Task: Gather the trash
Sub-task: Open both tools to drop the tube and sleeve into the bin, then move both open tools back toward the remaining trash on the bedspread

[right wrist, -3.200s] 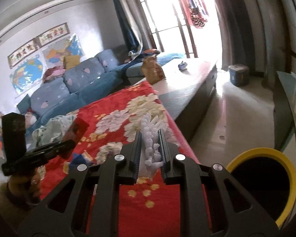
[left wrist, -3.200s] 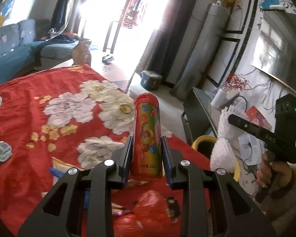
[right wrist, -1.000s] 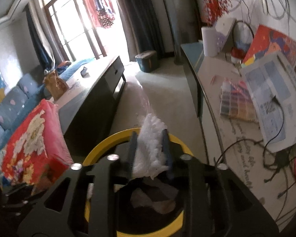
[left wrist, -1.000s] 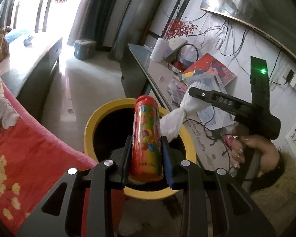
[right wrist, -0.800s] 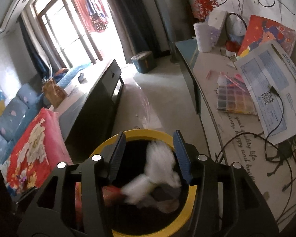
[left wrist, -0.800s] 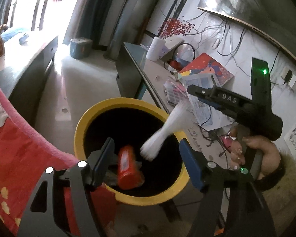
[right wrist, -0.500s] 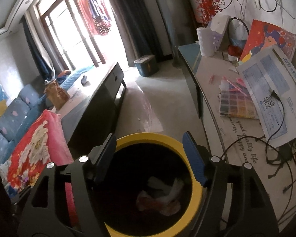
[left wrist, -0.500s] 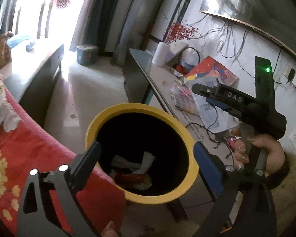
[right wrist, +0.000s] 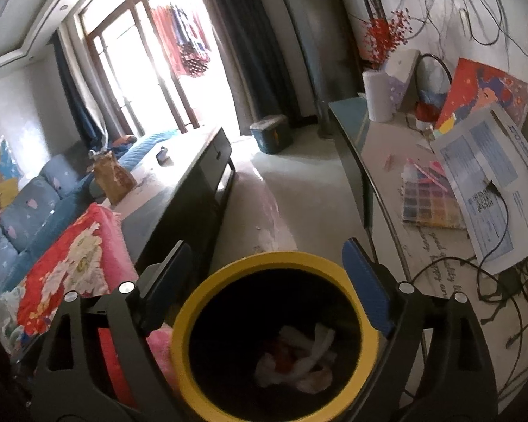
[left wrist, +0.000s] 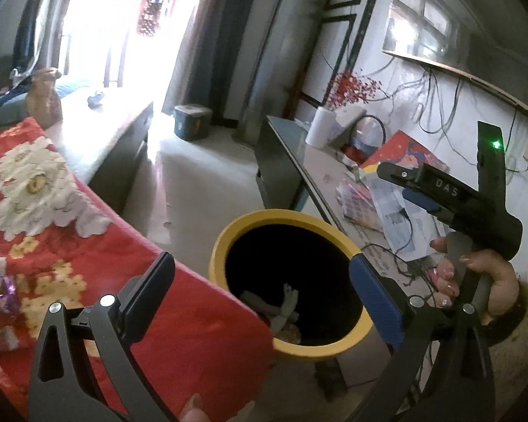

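Observation:
A yellow-rimmed black trash bin [left wrist: 250, 218] stands beside the red flowered cloth [left wrist: 45, 211]; it also shows in the right wrist view [right wrist: 264, 258]. White crumpled trash [left wrist: 285, 302] lies at its bottom, with white and red trash [right wrist: 299, 355] seen from above. My left gripper [left wrist: 264, 292] is wide open and empty above the bin. My right gripper [right wrist: 264, 281] is wide open and empty over the bin mouth; it also shows from the side in the left wrist view [left wrist: 426, 190].
A purple wrapper [left wrist: 0, 292] lies on the cloth at the left. A desk [right wrist: 440, 246] with papers, cables and a paper roll [right wrist: 378, 96] runs along the right. A dark low cabinet [right wrist: 193, 190] and a blue sofa [right wrist: 24, 218] stand to the left.
Both grippers opened and dropped the red candy tube and the white trash into the bin. They have since pulled back slightly and stay open.

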